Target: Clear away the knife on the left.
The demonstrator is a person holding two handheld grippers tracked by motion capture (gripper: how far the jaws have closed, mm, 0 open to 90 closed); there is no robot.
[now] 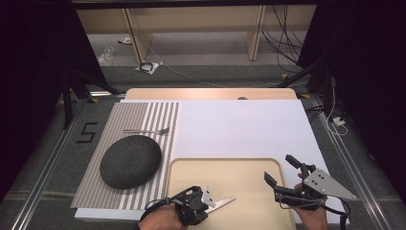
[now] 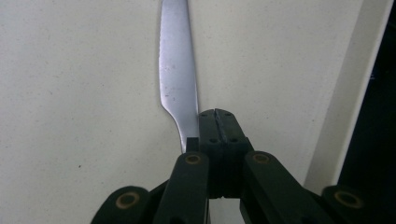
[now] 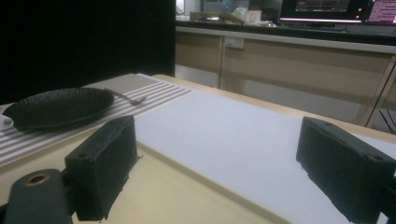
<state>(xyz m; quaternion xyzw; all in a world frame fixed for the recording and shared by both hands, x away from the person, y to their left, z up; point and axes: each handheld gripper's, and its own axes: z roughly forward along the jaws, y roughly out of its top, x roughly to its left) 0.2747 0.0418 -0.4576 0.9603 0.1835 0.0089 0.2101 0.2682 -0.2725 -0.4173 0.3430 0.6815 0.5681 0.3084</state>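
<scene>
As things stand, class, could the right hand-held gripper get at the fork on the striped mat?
Probably yes: the right hand-held gripper is open, and bare table leads to the fork.

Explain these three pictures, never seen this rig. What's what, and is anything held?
No robot arm here: a person holds a two-jaw gripper in each hand. The high view looks down on the table from above the person's side. The other two come from cameras riding on each gripper, looking along its black jaws.

On the table lie a white sheet, a striped placemat carrying a dark plate and a fork, and a pale tray.

The left gripper is shut on a table knife over the tray, gripping it near the base of the blade. The right gripper hangs over the tray's right edge, jaws wide apart, holding nothing.
</scene>
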